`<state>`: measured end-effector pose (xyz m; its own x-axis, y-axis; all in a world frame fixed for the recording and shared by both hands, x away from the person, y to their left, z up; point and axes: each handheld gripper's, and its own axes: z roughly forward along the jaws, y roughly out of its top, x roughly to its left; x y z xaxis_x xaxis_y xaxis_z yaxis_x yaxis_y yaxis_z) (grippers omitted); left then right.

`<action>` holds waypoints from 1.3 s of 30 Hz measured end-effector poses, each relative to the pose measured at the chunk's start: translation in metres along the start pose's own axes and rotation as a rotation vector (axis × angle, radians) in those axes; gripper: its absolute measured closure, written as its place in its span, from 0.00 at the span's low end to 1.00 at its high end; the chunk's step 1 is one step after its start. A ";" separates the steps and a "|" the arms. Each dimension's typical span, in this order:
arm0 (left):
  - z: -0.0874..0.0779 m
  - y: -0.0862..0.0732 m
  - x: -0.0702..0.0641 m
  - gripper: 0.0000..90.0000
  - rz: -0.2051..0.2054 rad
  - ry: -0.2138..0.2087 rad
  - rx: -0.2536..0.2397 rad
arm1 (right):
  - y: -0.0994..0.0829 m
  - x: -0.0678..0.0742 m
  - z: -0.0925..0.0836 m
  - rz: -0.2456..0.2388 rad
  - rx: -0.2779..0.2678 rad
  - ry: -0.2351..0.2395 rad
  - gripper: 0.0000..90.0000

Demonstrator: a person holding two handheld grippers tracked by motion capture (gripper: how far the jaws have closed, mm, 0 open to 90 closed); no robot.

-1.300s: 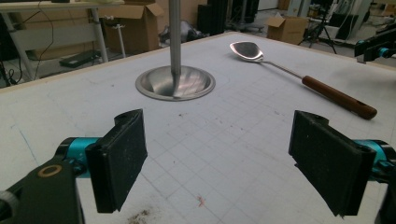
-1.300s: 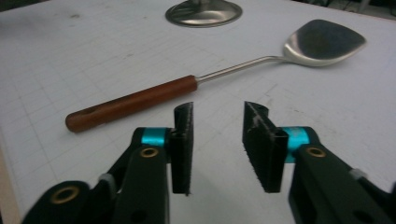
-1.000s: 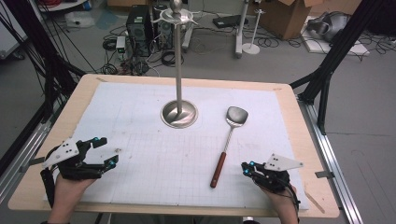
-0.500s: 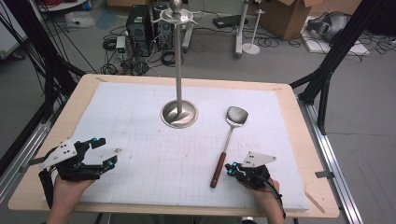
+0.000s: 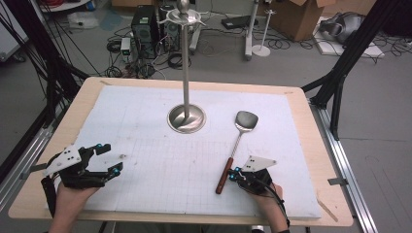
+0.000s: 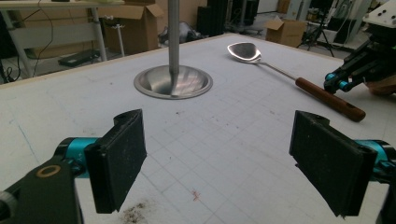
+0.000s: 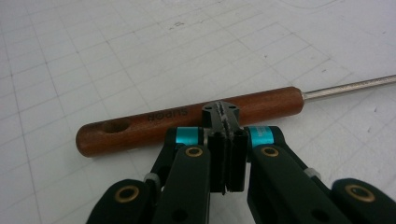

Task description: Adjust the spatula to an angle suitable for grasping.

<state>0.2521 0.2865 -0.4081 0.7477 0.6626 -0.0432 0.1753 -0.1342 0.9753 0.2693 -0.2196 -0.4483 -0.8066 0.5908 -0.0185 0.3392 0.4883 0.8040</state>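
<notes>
A metal spatula [image 5: 236,144] with a brown wooden handle [image 7: 154,125] lies on the white gridded mat [image 5: 160,145], right of centre, head pointing away. My right gripper [image 5: 234,174] rests low on the mat with its jaws pressed together and nothing between them. Its tips [image 7: 220,110] sit right against the side of the handle. My left gripper [image 5: 110,157] hovers at the mat's near left corner with its jaws wide apart and empty [image 6: 217,130]. In the left gripper view the spatula [image 6: 299,83] and the right gripper [image 6: 338,82] lie off to the right.
A tall metal stand [image 5: 185,68] with a round dished base [image 5: 186,119] rises at the middle of the mat, left of the spatula head. The wooden table edge [image 5: 335,204] frames the mat. Cables, boxes and black frame legs crowd the floor beyond.
My right gripper has slid left across the mat until its closed tips reached the spatula handle. The left gripper and the spatula have stayed in place.
</notes>
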 end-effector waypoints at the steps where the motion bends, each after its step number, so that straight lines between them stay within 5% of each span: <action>1: 0.000 0.000 0.000 0.21 -0.001 0.000 -0.001 | 0.001 0.001 0.001 -0.002 0.001 -0.003 1.00; 39: 0.003 -0.002 -0.002 0.21 -0.001 -0.018 0.011 | 0.049 0.015 0.062 -0.003 -0.017 -0.069 1.00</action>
<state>0.2521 0.2827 -0.4108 0.7591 0.6492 -0.0481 0.1831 -0.1419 0.9728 0.3038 -0.1470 -0.4458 -0.7720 0.6326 -0.0616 0.3283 0.4799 0.8136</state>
